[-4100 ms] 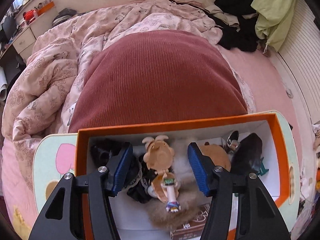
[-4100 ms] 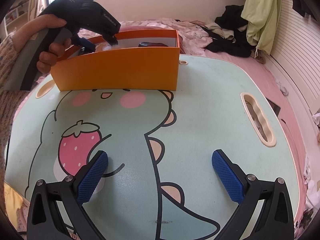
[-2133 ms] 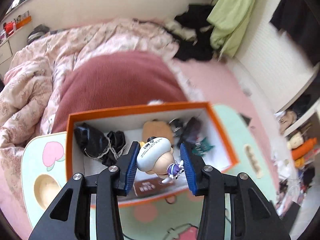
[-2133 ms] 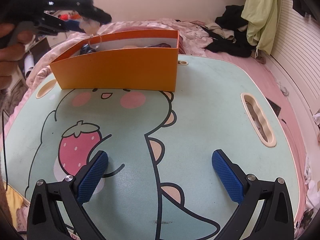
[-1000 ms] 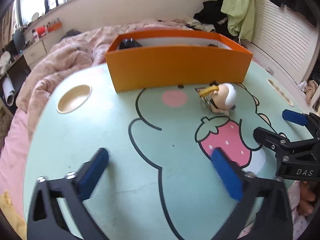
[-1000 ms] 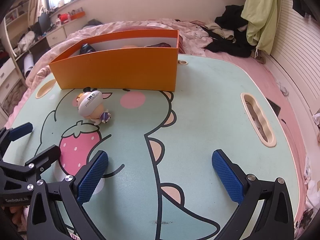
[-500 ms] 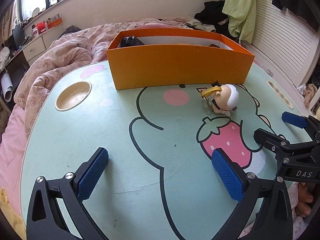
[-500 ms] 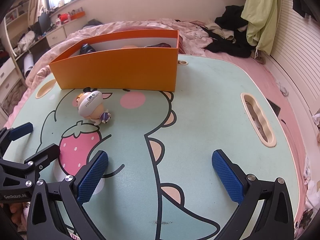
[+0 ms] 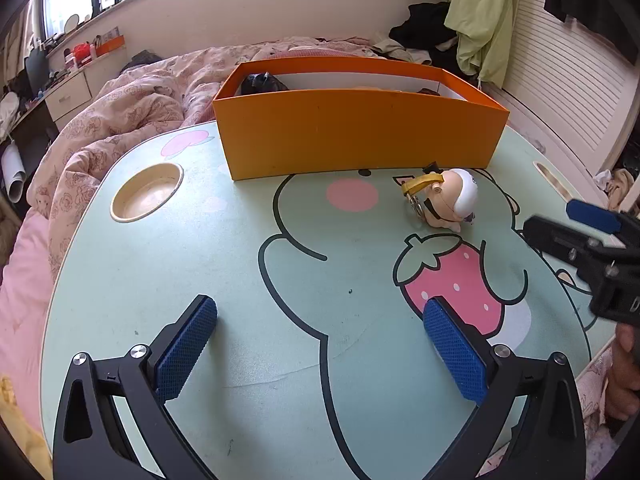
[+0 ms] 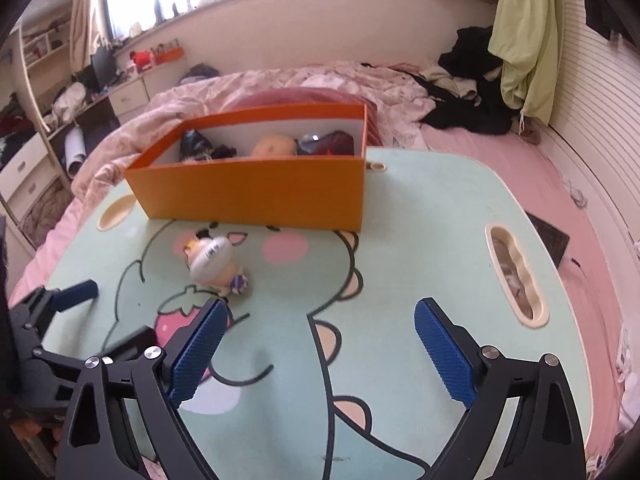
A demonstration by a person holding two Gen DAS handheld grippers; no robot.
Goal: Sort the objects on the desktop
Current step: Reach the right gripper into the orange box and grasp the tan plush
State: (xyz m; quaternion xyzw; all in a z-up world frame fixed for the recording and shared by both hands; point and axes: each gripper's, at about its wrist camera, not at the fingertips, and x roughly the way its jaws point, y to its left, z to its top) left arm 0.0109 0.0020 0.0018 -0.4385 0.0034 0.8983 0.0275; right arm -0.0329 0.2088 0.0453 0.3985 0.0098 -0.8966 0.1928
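Figurine (image 9: 446,202) lies on desk (image 9: 200,280) near orange box (image 9: 360,136), likely sorted out; left gripper (image 9: 320,320) open, right gripper (image 10: 316,344) closing, both empty.

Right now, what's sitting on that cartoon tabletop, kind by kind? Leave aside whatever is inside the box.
Orange box: 1
Small doll figure lying in front of the box: 1
Total: 2 things on the table
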